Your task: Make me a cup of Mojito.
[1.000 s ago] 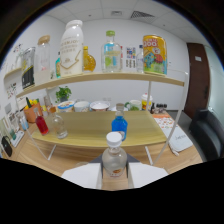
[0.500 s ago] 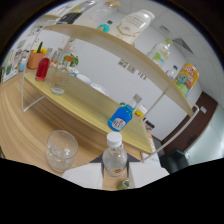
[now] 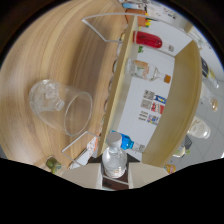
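The wooden tabletop (image 3: 60, 60) filled the view at a steep slant, with a two-tier wooden shelf (image 3: 122, 90) standing on it and a white wall beyond. The jaws (image 3: 114, 176) were clamped on a small clear bottle (image 3: 114, 157), one pale finger at either side of it and its cap pointing ahead. Just beyond the cap, towards the tabletop's near edge, stood a clear glass (image 3: 60, 107) with what looked like ice in it, its open mouth turned to the bottle. A blue-capped bottle (image 3: 127, 141) sat close by under the shelf, and a red bottle (image 3: 148, 39) stood further along. With the bottle so tilted, I judged a fast pour could miss the rim or knock the glass over.
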